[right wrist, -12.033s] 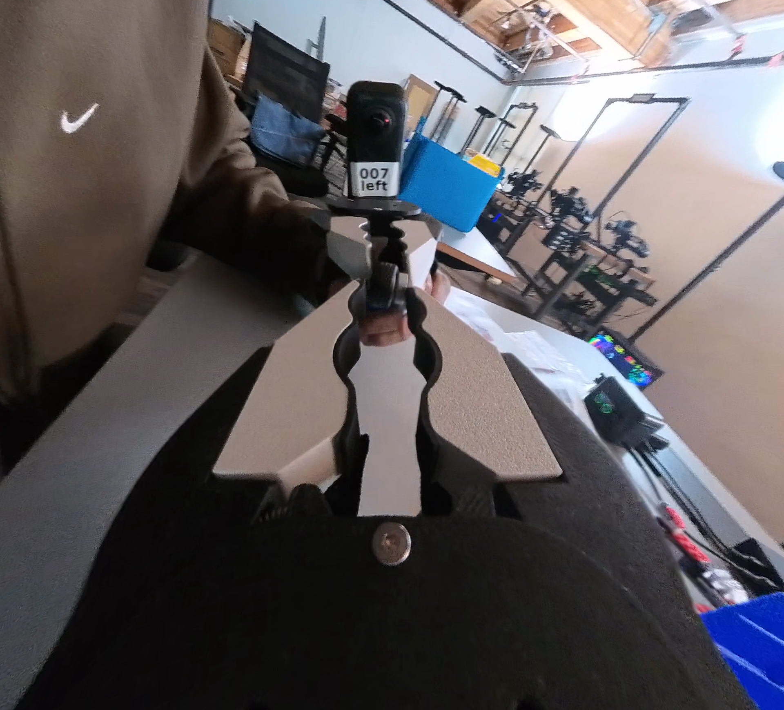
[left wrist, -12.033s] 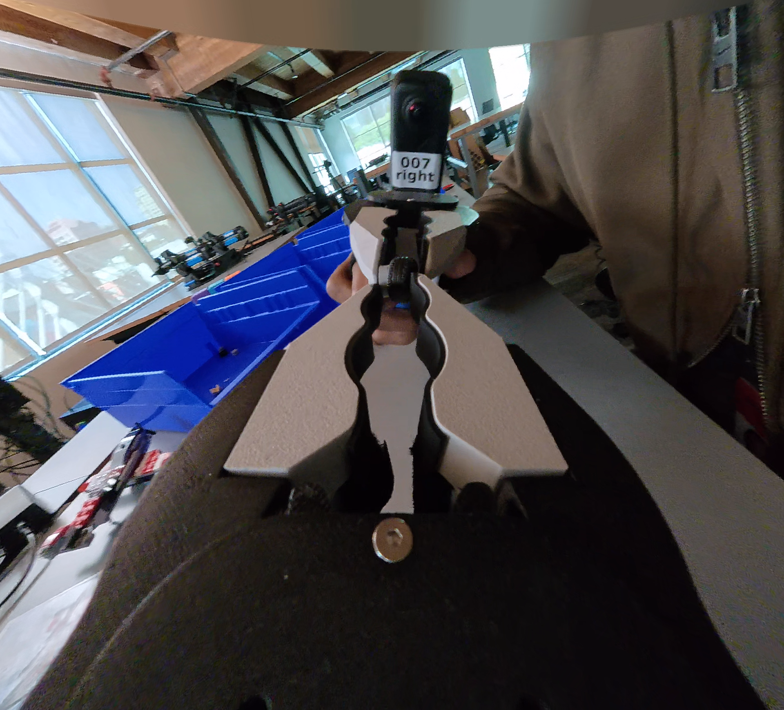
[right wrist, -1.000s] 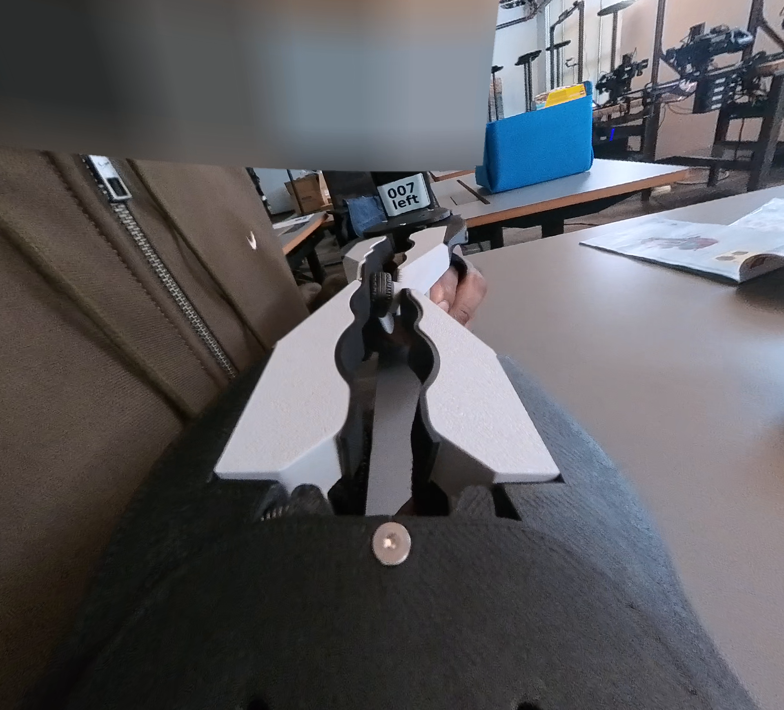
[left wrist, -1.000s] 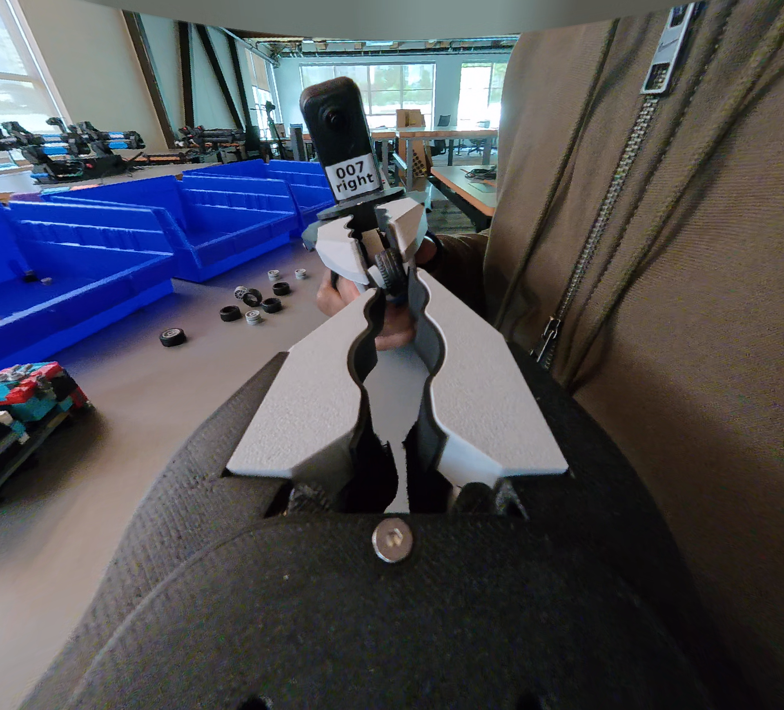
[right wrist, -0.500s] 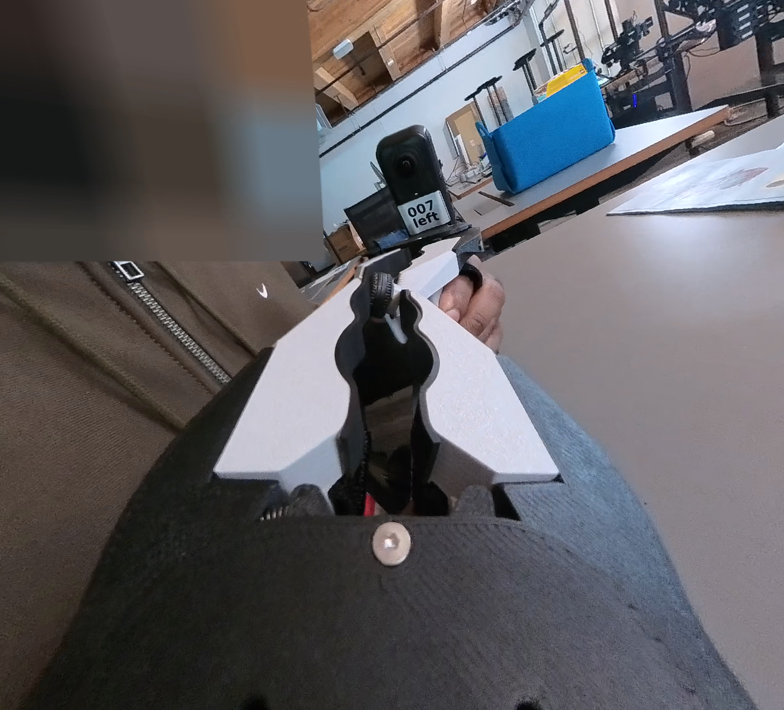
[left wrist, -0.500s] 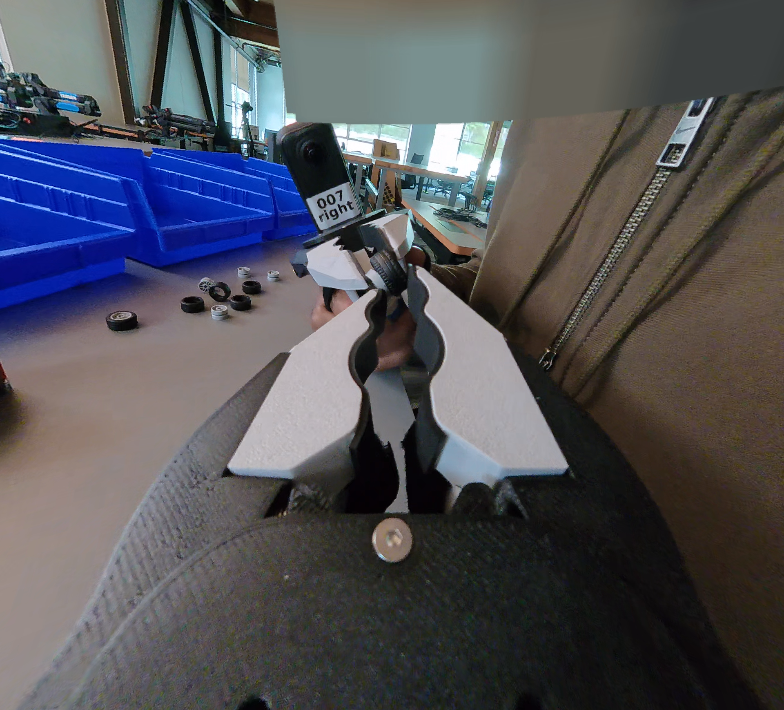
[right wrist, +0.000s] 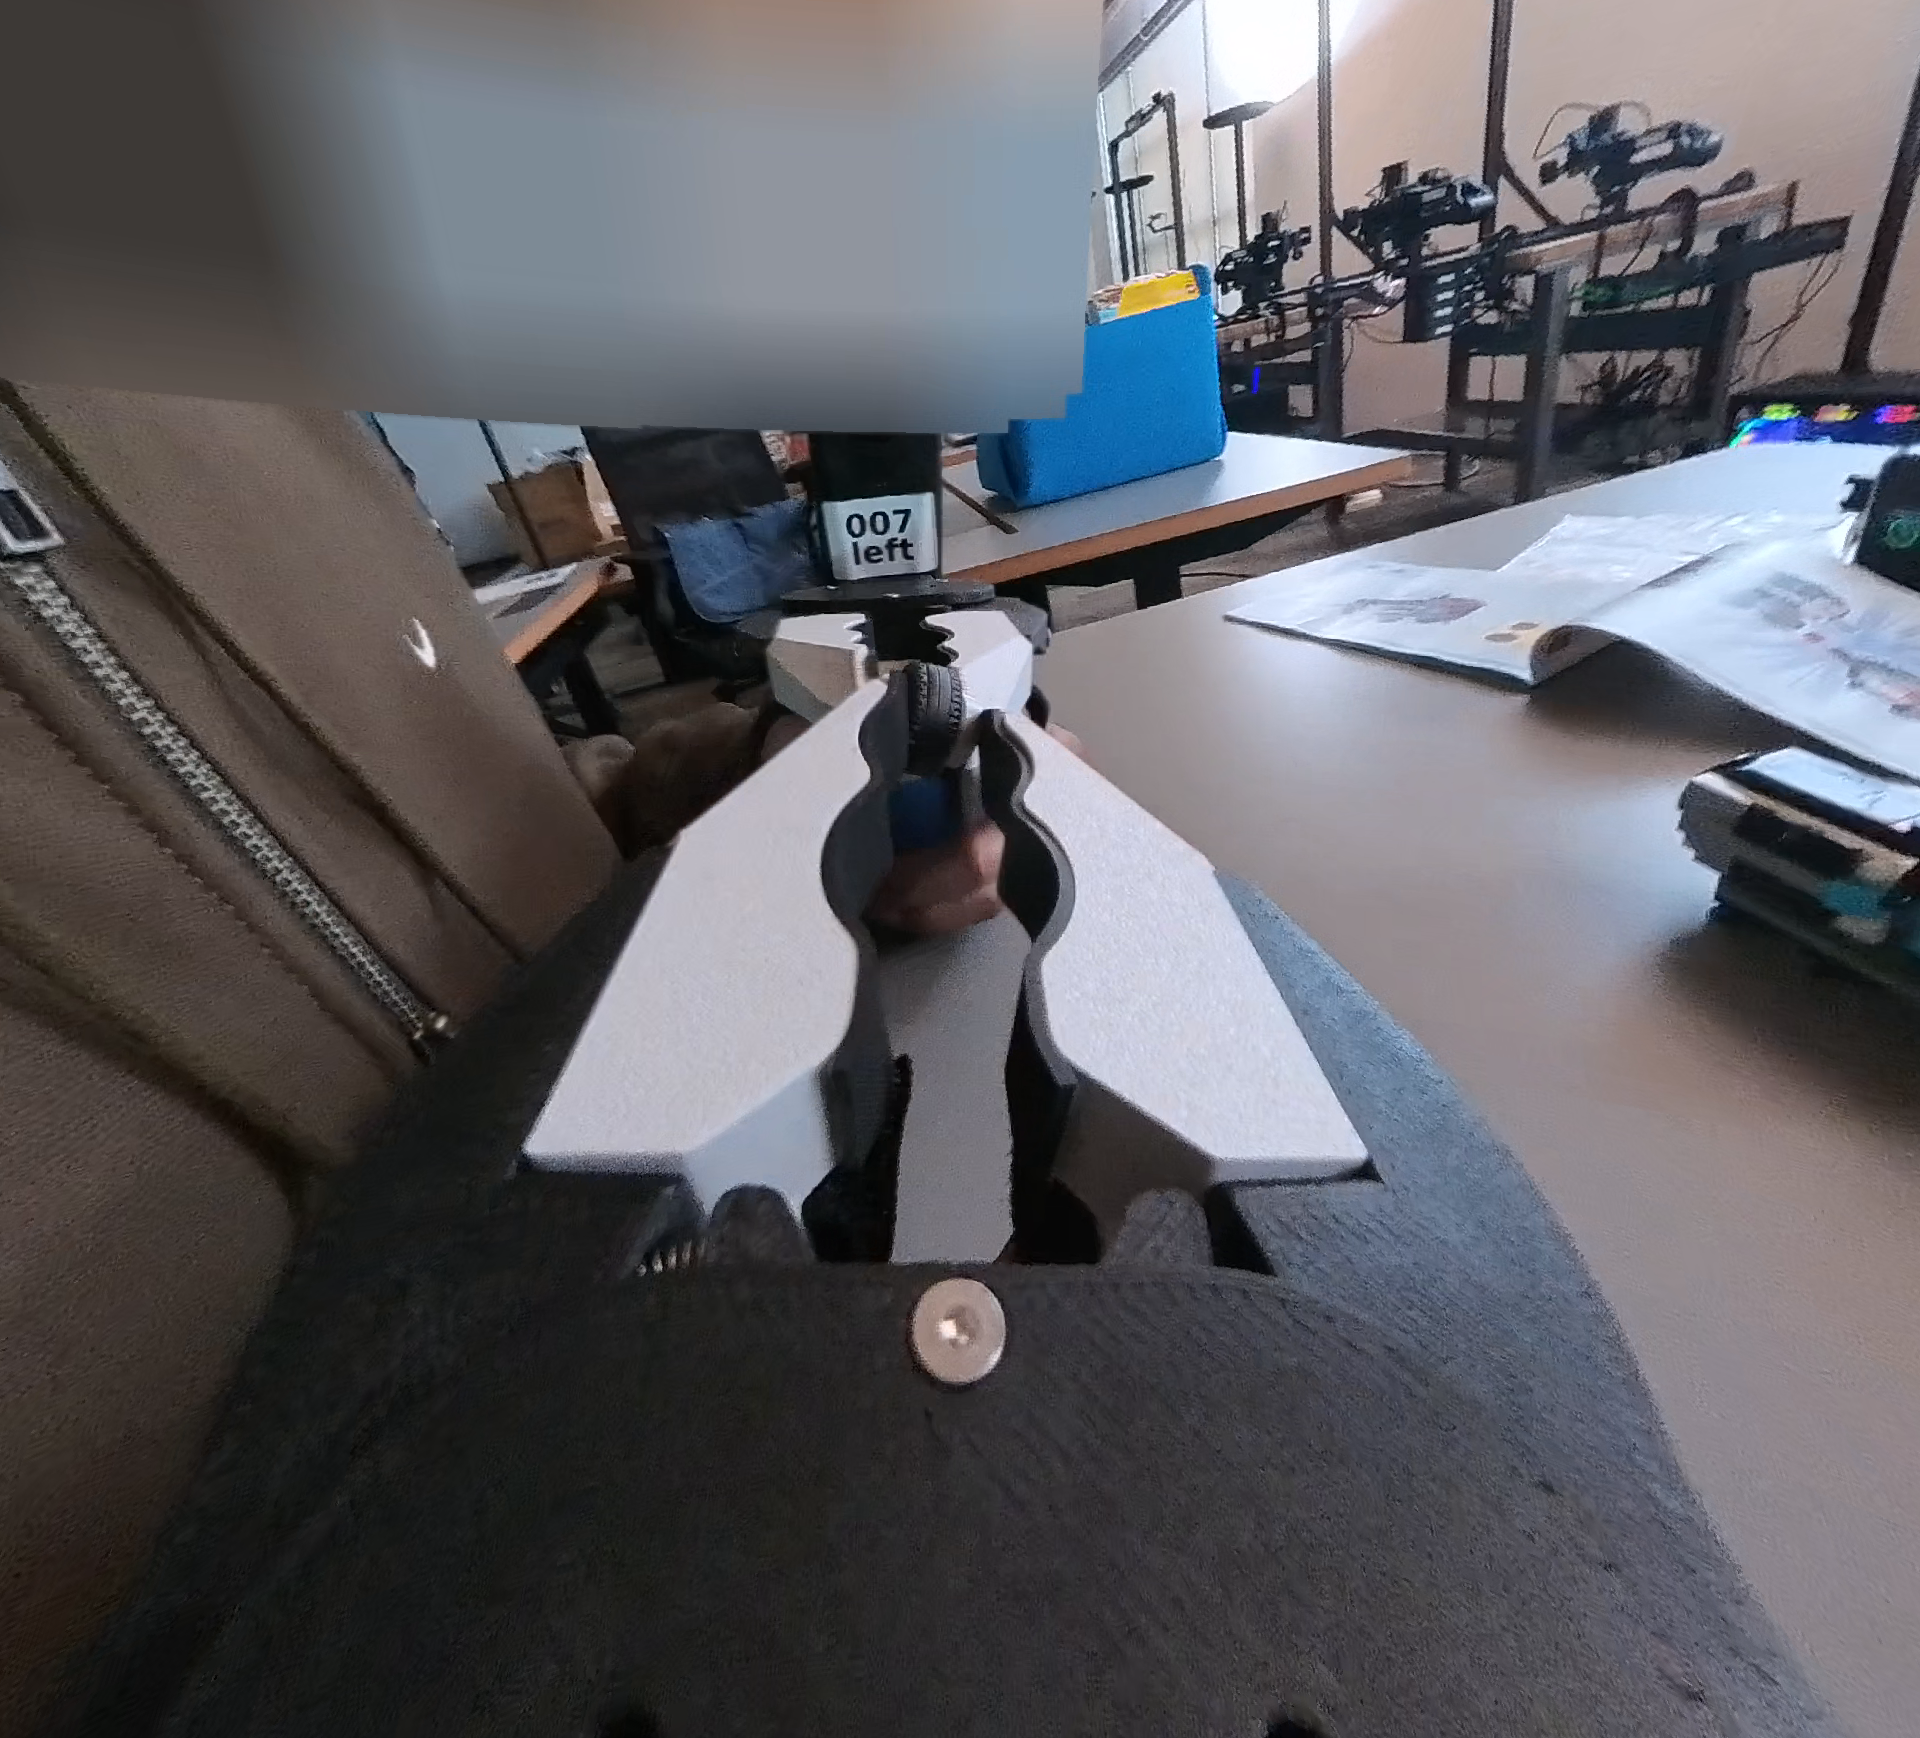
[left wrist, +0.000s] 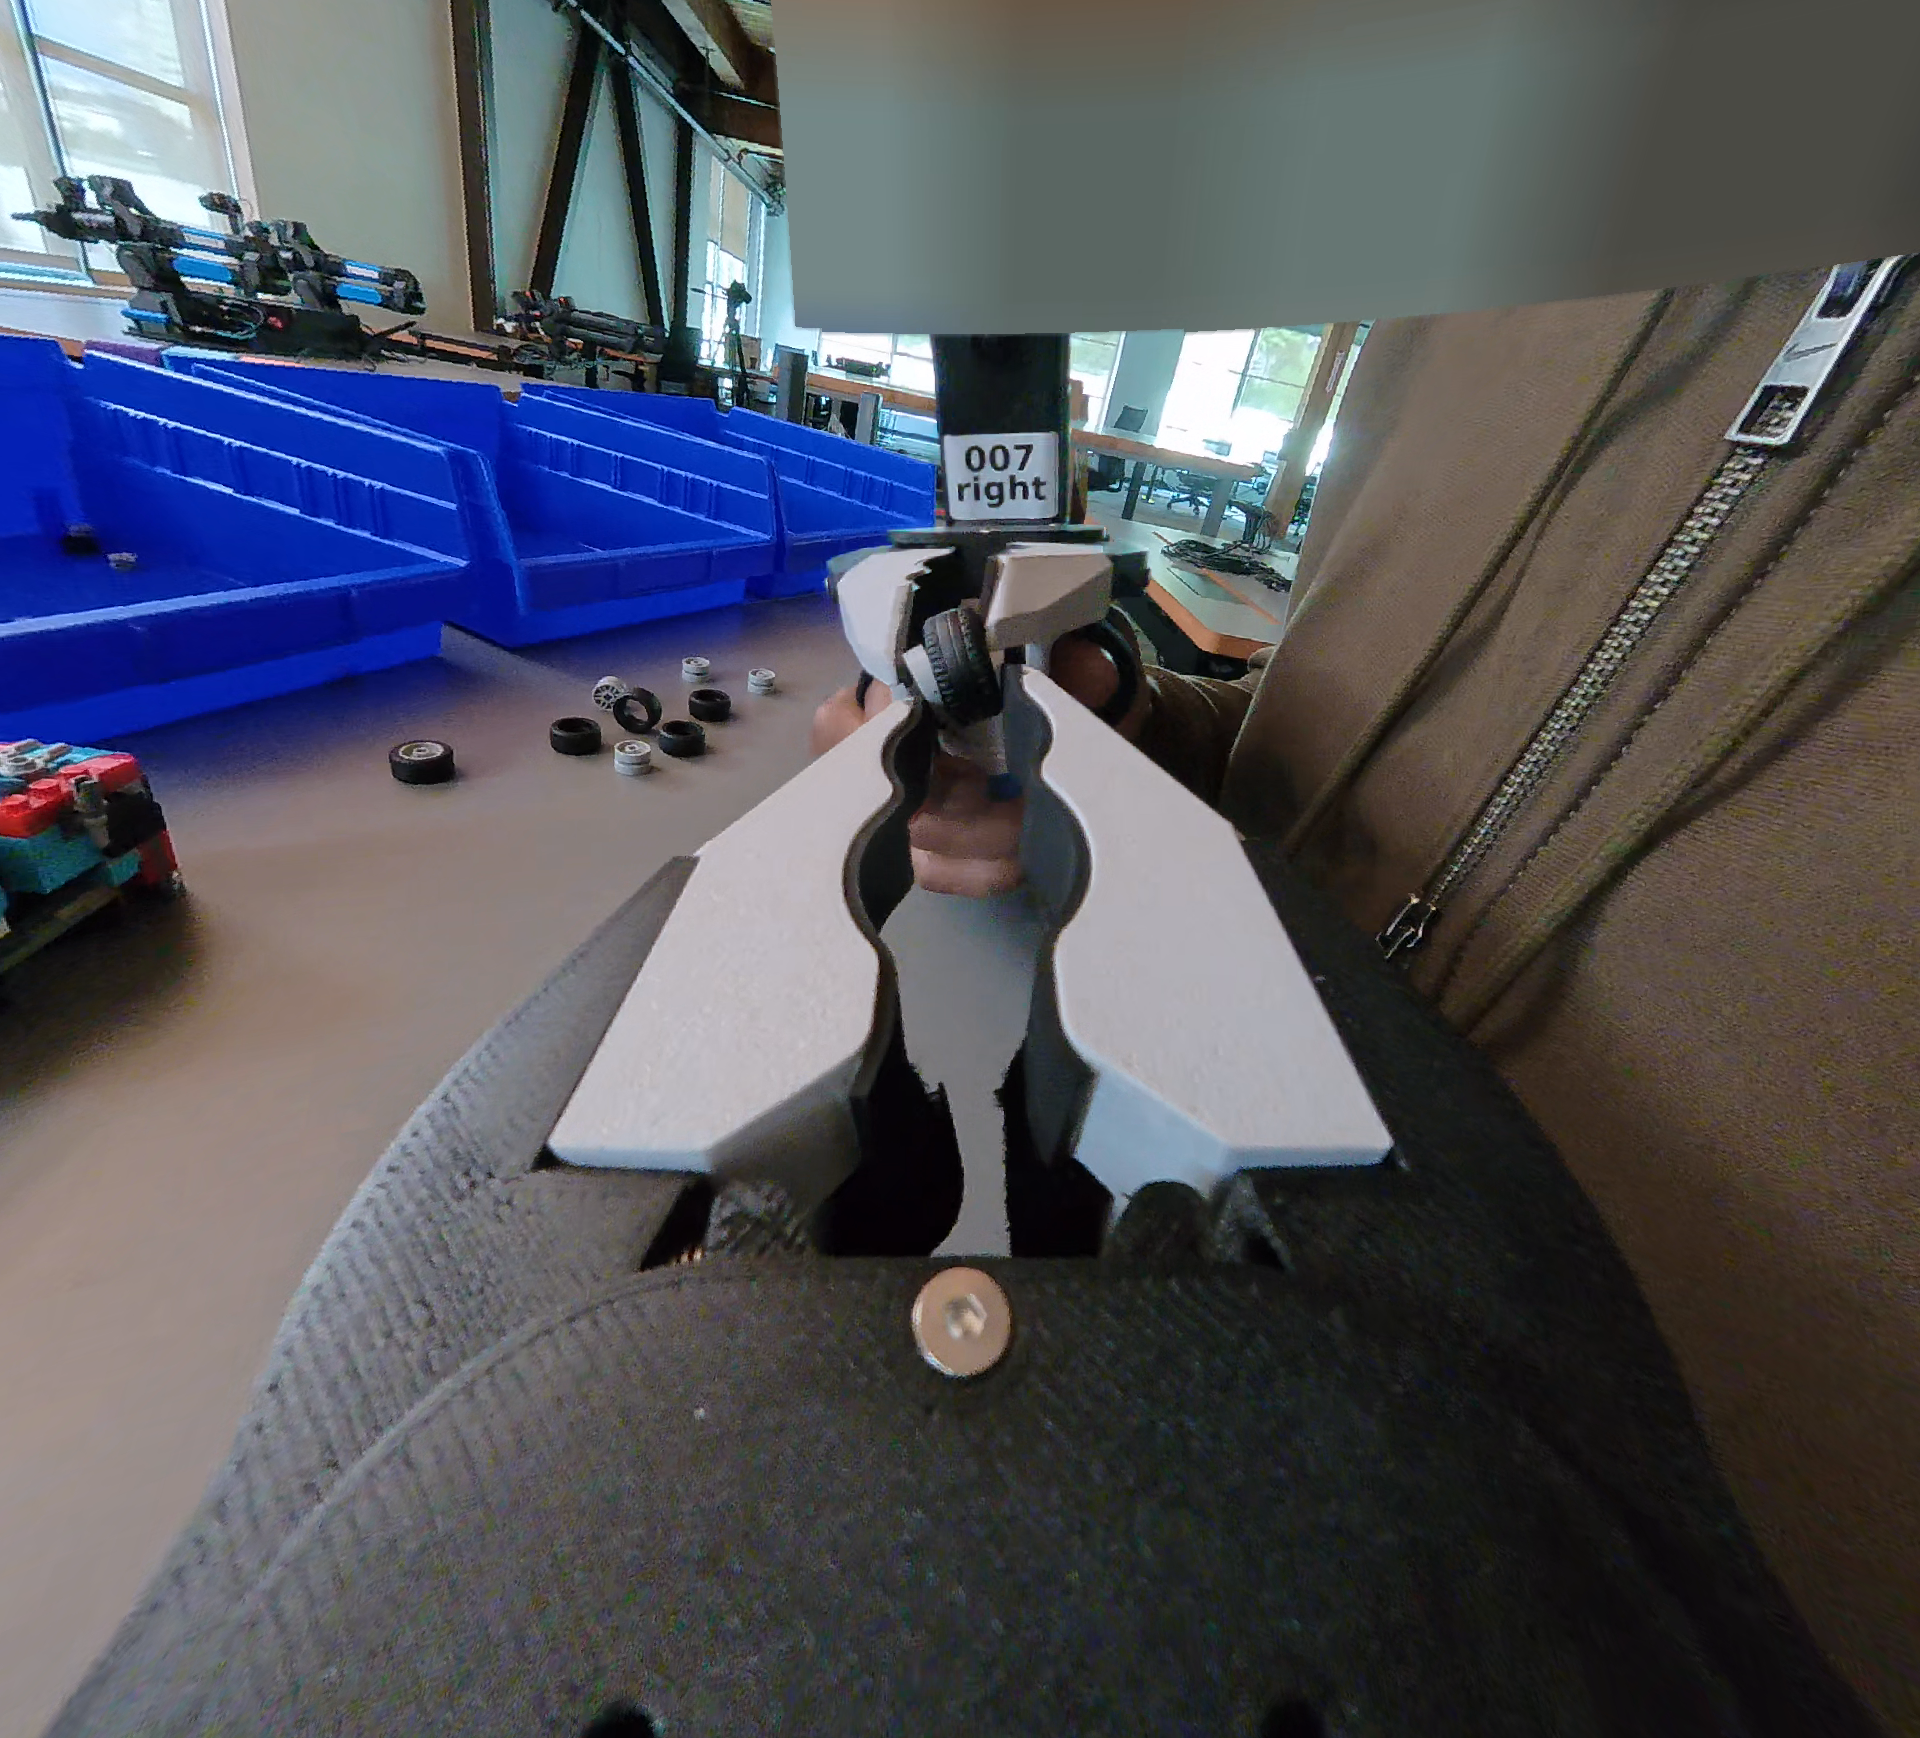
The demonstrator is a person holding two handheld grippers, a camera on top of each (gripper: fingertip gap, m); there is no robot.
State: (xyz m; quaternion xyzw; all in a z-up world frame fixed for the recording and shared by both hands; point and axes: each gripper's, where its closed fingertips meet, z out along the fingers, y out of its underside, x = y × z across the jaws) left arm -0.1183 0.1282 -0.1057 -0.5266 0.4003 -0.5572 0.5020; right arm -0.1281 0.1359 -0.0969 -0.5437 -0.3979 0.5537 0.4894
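My two grippers meet tip to tip above the brown table [left wrist: 312, 940]. Between the tips sits a small wheel [left wrist: 961, 675]: a black tyre on a grey hub, with a grey part and a blue pin [left wrist: 1003, 786] hanging below it. In the left wrist view my left gripper [left wrist: 961, 727] is shut on the wheel's lower grey part. The right gripper [left wrist: 961, 613] faces it and pinches the tyre. In the right wrist view my right gripper [right wrist: 935, 722] is shut on the tyre [right wrist: 928, 701], with the left gripper [right wrist: 909, 649] just behind. A hand holds each gripper.
Blue bins [left wrist: 582, 493] stand at the back left. Loose black tyres and grey hubs [left wrist: 634, 712] and one whole wheel [left wrist: 421, 761] lie before them. Brick models [left wrist: 73, 815] [right wrist: 1808, 847] and an open booklet [right wrist: 1662, 608] lie on the table. A brown jacket [left wrist: 1610, 753] is close by. My left and right fingertips are right by each other.
Both grippers have swung and tilted together while staying tip to tip on the wheel. The far gripper's camera now stands upright in each view. Neither grasp has let go.
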